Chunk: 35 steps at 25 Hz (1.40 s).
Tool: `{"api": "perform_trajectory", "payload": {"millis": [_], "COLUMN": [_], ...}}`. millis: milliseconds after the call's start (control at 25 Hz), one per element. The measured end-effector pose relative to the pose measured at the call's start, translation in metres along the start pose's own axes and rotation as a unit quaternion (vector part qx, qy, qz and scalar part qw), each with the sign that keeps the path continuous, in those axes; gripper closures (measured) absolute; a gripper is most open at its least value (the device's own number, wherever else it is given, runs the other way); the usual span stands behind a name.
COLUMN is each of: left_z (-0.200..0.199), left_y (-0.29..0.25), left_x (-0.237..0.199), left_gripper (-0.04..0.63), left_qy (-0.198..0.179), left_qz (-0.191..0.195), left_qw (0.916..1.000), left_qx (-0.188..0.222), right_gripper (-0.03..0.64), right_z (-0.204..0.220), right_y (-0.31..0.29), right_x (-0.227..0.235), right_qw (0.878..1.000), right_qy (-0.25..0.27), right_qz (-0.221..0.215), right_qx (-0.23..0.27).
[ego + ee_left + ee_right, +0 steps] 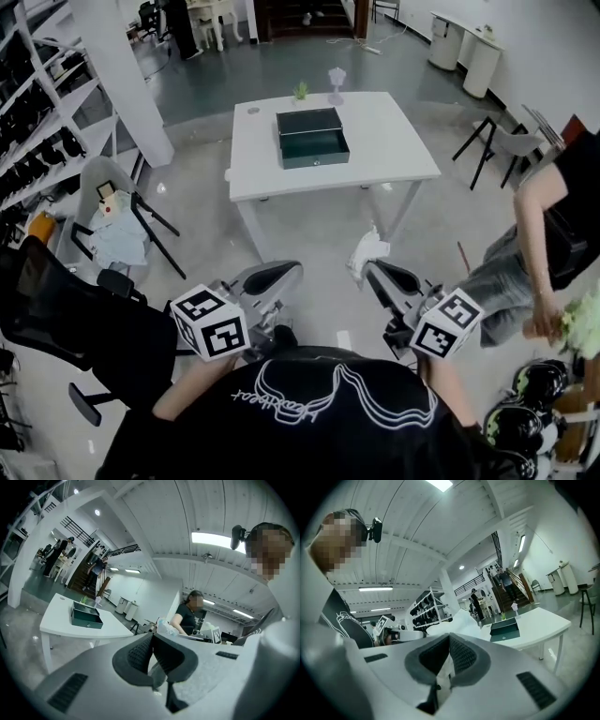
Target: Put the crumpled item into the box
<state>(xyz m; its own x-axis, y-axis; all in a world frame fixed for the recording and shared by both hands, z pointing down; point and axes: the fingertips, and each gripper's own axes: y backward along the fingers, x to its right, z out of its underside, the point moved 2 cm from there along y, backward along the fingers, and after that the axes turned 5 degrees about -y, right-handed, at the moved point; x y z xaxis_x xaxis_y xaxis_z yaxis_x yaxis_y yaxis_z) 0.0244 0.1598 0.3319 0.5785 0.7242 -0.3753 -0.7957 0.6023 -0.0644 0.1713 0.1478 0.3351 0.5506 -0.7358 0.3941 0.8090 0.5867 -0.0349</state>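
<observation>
A white crumpled item [367, 251] sticks out of my right gripper [377, 272], which is shut on it and held low in front of me, well short of the table. In the right gripper view the item [461, 619] bulges above the closed pads [459, 654]. The dark green box [312, 137] lies open on the white table [394, 141] ahead; it also shows in the right gripper view [505, 629] and the left gripper view [86, 616]. My left gripper [281, 273] is beside the right one, shut [152, 638] with nothing in it.
A small plant [300, 91] and a glass [336, 82] stand at the table's far edge. A person [548, 244] stands close on my right. Chairs [117, 220] and shelves [42, 112] are on the left, another chair [502, 141] and helmets [525, 403] on the right.
</observation>
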Motion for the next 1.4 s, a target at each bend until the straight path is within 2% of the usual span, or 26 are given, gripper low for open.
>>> {"api": "perform_trajectory", "payload": {"millis": [320,760,1120,1400], "left_z": [-0.018,-0.064,-0.090,-0.097], "left_y": [-0.027,-0.062,-0.074,-0.079], "left_x": [-0.068,-0.198,-0.301,-0.337], "left_gripper": [0.591,0.591,0.591,0.591], "left_qy": [0.022,0.046,0.046,0.043], "left_qz": [0.011,0.021,0.020,0.019], "left_qw": [0.9996,0.9983,0.9979,0.9982], "left_qx": [-0.010,-0.031,-0.040,-0.038], "right_gripper": [0.611,0.612,0.611,0.611], "right_z": [-0.007,-0.028,-0.032,-0.033], "right_y": [-0.053,-0.170,-0.261,-0.290], "right_x": [0.042,0.103,0.140,0.160], "right_qw": [0.999,0.997,0.995,0.992], "right_qy": [-0.019,-0.042,-0.030,-0.006], "right_qz": [0.025,0.053,0.079,0.101], "right_qx": [-0.010,-0.030,-0.045,-0.069]}}
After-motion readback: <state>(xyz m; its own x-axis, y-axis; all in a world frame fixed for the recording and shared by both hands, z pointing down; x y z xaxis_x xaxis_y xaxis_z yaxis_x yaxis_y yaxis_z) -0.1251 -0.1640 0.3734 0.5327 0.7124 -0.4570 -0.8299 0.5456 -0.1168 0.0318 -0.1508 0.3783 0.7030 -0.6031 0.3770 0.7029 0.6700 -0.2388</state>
